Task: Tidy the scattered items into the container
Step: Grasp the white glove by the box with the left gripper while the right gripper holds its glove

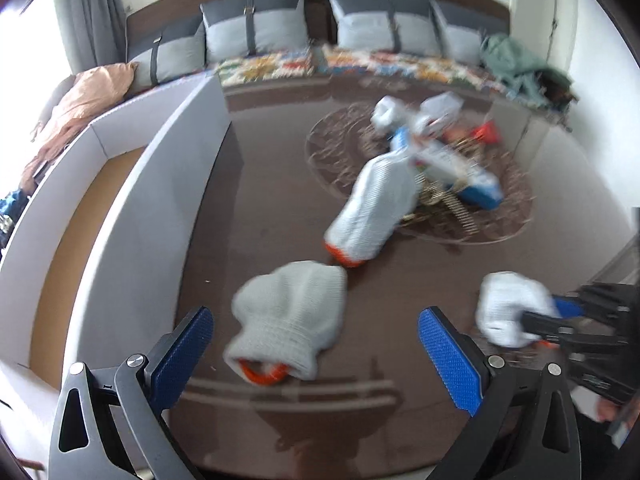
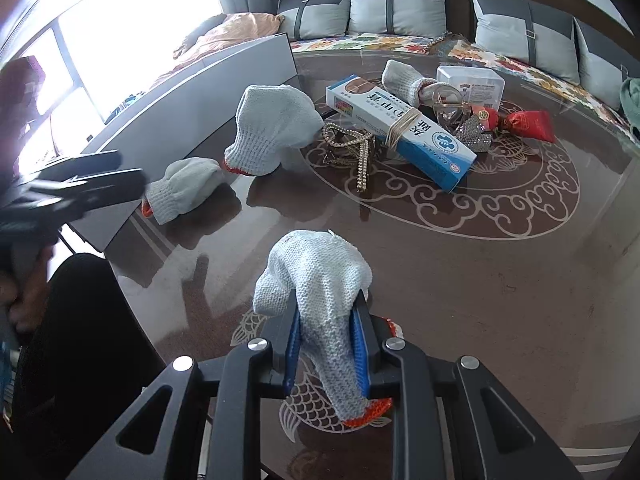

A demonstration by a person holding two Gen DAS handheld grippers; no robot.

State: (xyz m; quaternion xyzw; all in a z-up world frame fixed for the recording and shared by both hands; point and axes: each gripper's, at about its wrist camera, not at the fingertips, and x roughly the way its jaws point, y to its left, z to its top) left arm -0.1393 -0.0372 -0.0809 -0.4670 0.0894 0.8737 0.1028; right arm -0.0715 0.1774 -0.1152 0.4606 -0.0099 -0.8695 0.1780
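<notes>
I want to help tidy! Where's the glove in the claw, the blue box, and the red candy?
Held glove [image 2: 316, 276]: right wrist view, its knitted middle.
Blue box [image 2: 404, 128]: right wrist view, its top face.
Red candy [image 2: 528, 124]: right wrist view, its wrapper.

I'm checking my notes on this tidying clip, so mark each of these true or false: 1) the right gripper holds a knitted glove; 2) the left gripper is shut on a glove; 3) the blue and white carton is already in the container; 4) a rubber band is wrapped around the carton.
1) True: the right gripper is clamped on a grey knitted glove with an orange cuff.
2) False: the left gripper is open, with a loose glove lying on the table between its fingers.
3) False: the carton lies on the table, outside the white container.
4) True: a rubber band circles the carton's middle.
</notes>
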